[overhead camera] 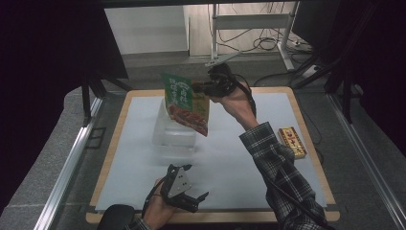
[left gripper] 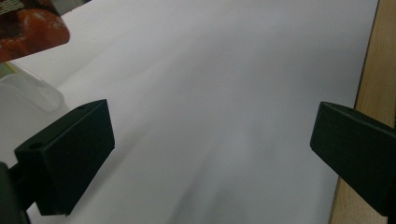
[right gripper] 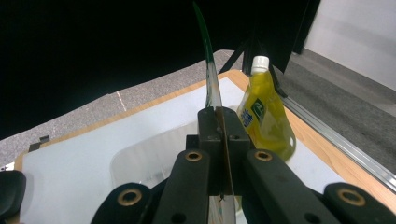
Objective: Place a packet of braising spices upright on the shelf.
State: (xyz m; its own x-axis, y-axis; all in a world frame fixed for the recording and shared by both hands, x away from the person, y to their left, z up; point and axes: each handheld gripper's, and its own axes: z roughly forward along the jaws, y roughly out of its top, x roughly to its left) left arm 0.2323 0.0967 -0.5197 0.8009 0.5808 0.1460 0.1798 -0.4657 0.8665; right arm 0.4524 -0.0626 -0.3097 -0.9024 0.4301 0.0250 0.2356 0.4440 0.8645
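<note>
Matte black left gripper gapes; right gripper pinches glossy flat pouch.

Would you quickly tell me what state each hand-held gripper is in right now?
Left hand-held gripper: open, holding nothing.
Right hand-held gripper: closed on the green food pouch.

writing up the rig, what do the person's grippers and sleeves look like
Both grippers are black. The left gripper carries a grey three-cornered plate on top, and its jaws are blocky black pads. The right gripper has brass-coloured rivets on its black links. The right sleeve is dark plaid with pale lines.
</note>
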